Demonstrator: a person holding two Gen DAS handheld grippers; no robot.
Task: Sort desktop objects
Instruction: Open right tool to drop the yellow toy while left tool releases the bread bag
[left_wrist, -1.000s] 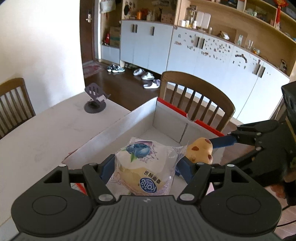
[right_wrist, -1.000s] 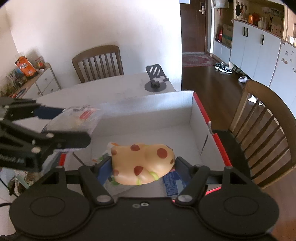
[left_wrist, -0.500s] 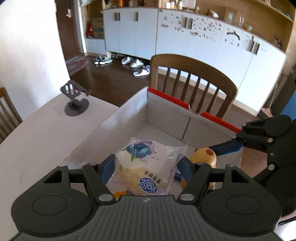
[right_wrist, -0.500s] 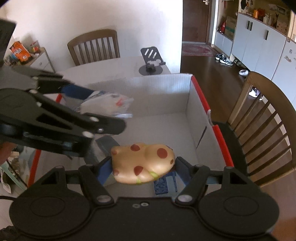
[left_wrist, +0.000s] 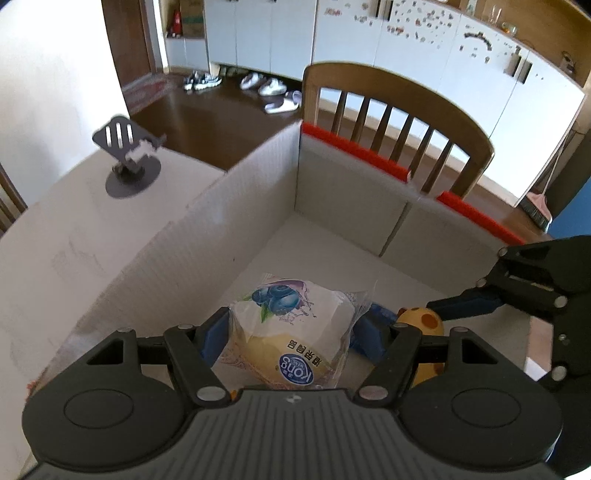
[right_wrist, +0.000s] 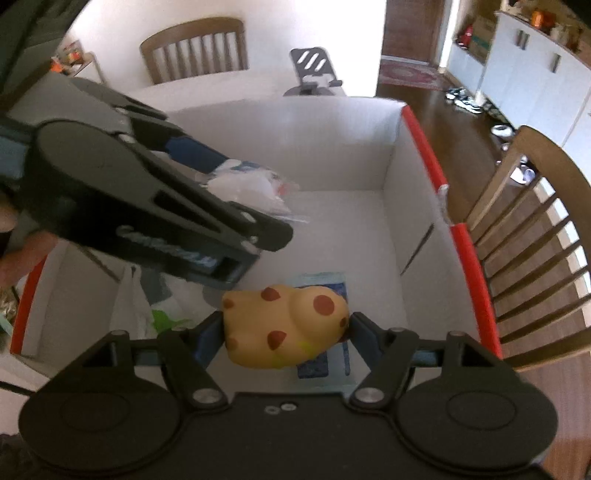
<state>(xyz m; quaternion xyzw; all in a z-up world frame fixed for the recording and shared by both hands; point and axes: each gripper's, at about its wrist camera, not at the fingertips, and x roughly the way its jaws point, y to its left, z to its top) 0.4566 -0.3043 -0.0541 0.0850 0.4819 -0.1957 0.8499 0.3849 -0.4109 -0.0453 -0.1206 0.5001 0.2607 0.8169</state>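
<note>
My left gripper (left_wrist: 286, 332) is shut on a wrapped blueberry bread packet (left_wrist: 291, 332) and holds it inside the white cardboard box (left_wrist: 207, 236) with red edges. My right gripper (right_wrist: 286, 330) is shut on a yellow spotted soft toy (right_wrist: 286, 325) and holds it low inside the same box (right_wrist: 332, 147). The toy also shows in the left wrist view (left_wrist: 421, 321), just right of the bread. The left gripper and its packet (right_wrist: 251, 188) cross the right wrist view at upper left.
A blue packet (right_wrist: 325, 284) and a white bag with green print (right_wrist: 162, 314) lie on the box floor. A grey phone stand (left_wrist: 129, 158) sits on the white table beyond the box. A wooden chair (left_wrist: 399, 122) stands behind the box's far wall.
Both grippers have moved forward and down into the box with their loads. The left gripper has come closer across the right wrist view.
</note>
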